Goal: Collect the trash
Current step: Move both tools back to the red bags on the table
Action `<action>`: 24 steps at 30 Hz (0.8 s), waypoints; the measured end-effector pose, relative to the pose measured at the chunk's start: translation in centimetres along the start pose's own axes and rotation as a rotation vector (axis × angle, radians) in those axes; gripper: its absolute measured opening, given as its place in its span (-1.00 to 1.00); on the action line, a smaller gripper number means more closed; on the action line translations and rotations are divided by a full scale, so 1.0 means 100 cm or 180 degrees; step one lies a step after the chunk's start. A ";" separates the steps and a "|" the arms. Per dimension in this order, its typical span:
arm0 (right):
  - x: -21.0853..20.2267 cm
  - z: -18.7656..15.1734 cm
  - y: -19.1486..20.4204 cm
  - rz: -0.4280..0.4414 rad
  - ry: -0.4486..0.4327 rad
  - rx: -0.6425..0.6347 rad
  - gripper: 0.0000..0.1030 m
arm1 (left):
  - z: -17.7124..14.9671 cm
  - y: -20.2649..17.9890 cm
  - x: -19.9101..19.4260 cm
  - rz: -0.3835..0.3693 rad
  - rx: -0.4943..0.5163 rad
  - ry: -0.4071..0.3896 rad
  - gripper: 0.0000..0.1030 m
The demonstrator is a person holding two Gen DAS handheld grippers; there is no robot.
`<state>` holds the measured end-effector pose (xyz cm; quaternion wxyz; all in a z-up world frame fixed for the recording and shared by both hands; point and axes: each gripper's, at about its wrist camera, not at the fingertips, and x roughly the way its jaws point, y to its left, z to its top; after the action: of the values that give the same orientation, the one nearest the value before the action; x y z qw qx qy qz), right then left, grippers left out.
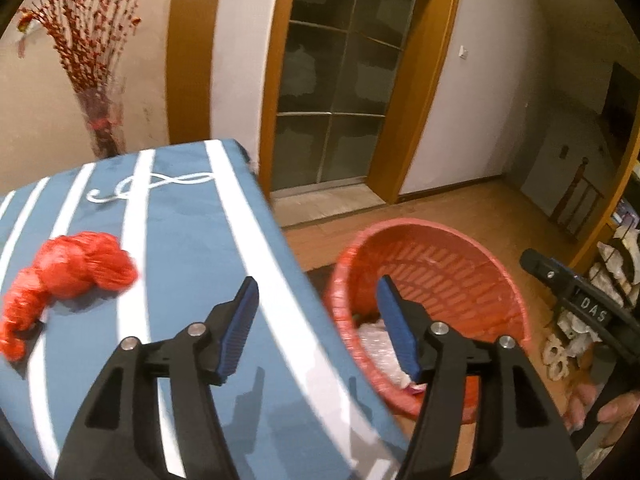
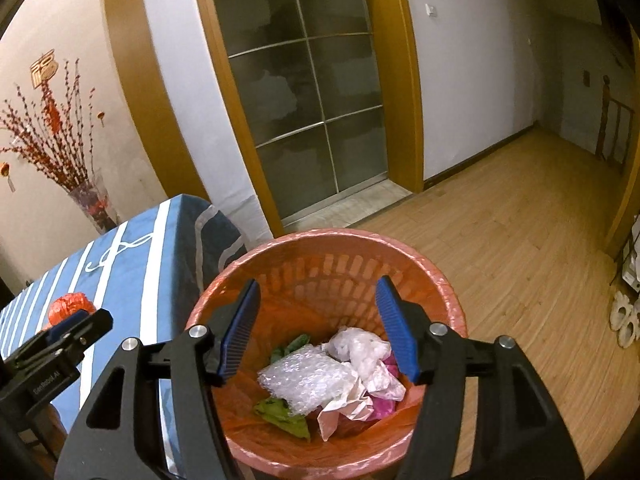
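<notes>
Right gripper sits closest in the right wrist view, black arms with blue ribbed pads, jaws spread fairly wide, nothing between them. It hangs above the orange-red slatted trash basket, which stands on the wood floor with a thin pink liner folded over its rim. Inside the basket: bubble wrap, crumpled white plastic, a pink scrap, green scraps, all piled at the bottom.

Left gripper also stands wide and empty in its own view, straddling the table edge: left pad over the blue cloth, right pad over the basket. The same gripper shows at the lower left of the right wrist view, over the table edge.

Remaining trash: a crumpled red plastic bag lies on the blue-and-white striped tablecloth, well left of the left gripper's fingers, not touched. Same bag in the right view, partly hidden behind the left gripper.

Basket stands just beside the table's right edge. Fingers of a hand hold the right gripper's handle at the lower right of the left wrist view.

Background: glass sliding door in a wood frame, vase of red branches by the wall behind the table.
</notes>
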<state>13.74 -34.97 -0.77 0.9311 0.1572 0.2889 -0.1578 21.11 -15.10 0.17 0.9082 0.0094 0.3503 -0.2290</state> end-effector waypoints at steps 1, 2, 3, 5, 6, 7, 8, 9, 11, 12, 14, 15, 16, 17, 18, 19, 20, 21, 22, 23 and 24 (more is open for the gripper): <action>-0.001 0.000 0.005 0.0015 -0.0001 -0.0027 0.16 | 0.000 0.006 -0.004 0.0056 0.0011 -0.0022 0.25; -0.001 -0.001 0.007 0.0025 -0.0001 -0.0045 0.16 | 0.000 0.012 -0.007 0.0106 0.0014 -0.0038 0.27; -0.001 -0.001 0.010 0.0042 -0.0003 -0.0067 0.16 | -0.001 0.018 -0.010 0.0155 0.0014 -0.0053 0.30; -0.001 -0.003 0.021 0.0080 0.0007 -0.0138 0.16 | -0.001 0.036 -0.015 0.0289 0.0001 -0.0082 0.35; -0.001 -0.003 0.023 0.0094 0.0012 -0.0162 0.17 | -0.001 0.045 -0.019 0.0355 -0.0011 -0.0093 0.36; -0.001 -0.005 0.029 0.0117 0.0024 -0.0203 0.16 | -0.002 0.058 -0.022 0.0440 -0.0028 -0.0099 0.38; -0.001 -0.005 0.034 0.0137 0.0036 -0.0233 0.16 | -0.003 0.072 -0.026 0.0538 -0.0052 -0.0103 0.38; 0.000 -0.007 0.038 0.0155 0.0047 -0.0262 0.16 | -0.005 0.083 -0.030 0.0626 -0.0074 -0.0105 0.40; 0.001 -0.010 0.049 0.0195 0.0074 -0.0327 0.17 | -0.007 0.107 -0.037 0.0794 -0.0121 -0.0099 0.43; 0.001 -0.011 0.053 0.0211 0.0087 -0.0353 0.17 | -0.009 0.125 -0.041 0.0918 -0.0165 -0.0089 0.44; 0.002 -0.014 0.063 0.0252 0.0119 -0.0410 0.17 | -0.011 0.148 -0.047 0.1080 -0.0247 -0.0070 0.47; 0.003 -0.016 0.068 0.0271 0.0135 -0.0440 0.17 | -0.013 0.164 -0.051 0.1171 -0.0308 -0.0057 0.47; 0.003 -0.017 0.071 0.0280 0.0143 -0.0456 0.17 | -0.015 0.177 -0.055 0.1251 -0.0358 -0.0041 0.48; 0.004 -0.018 0.075 0.0297 0.0158 -0.0481 0.17 | -0.016 0.189 -0.056 0.1318 -0.0396 -0.0024 0.48; 0.005 -0.020 0.080 0.0313 0.0172 -0.0504 0.17 | -0.017 0.201 -0.058 0.1385 -0.0442 0.0001 0.48; 0.005 -0.021 0.082 0.0322 0.0181 -0.0521 0.17 | -0.019 0.214 -0.060 0.1421 -0.0501 0.0029 0.47; 0.005 -0.023 0.086 0.0334 0.0194 -0.0548 0.17 | -0.021 0.222 -0.062 0.1421 -0.0548 0.0051 0.47; 0.006 -0.024 0.090 0.0342 0.0207 -0.0574 0.17 | -0.022 0.230 -0.062 0.1410 -0.0591 0.0074 0.47; 0.007 -0.025 0.094 0.0349 0.0221 -0.0597 0.17 | -0.024 0.238 -0.062 0.1391 -0.0632 0.0100 0.47; 0.008 -0.026 0.096 0.0352 0.0230 -0.0610 0.17 | -0.026 0.242 -0.061 0.1379 -0.0649 0.0121 0.47; 0.008 -0.026 0.100 0.0360 0.0244 -0.0632 0.17 | -0.027 0.245 -0.060 0.1375 -0.0659 0.0138 0.46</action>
<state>16.95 -25.15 -1.33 0.9378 0.0862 0.3291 -0.0696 25.87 9.77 -1.52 0.9245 -0.0042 0.3812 0.0080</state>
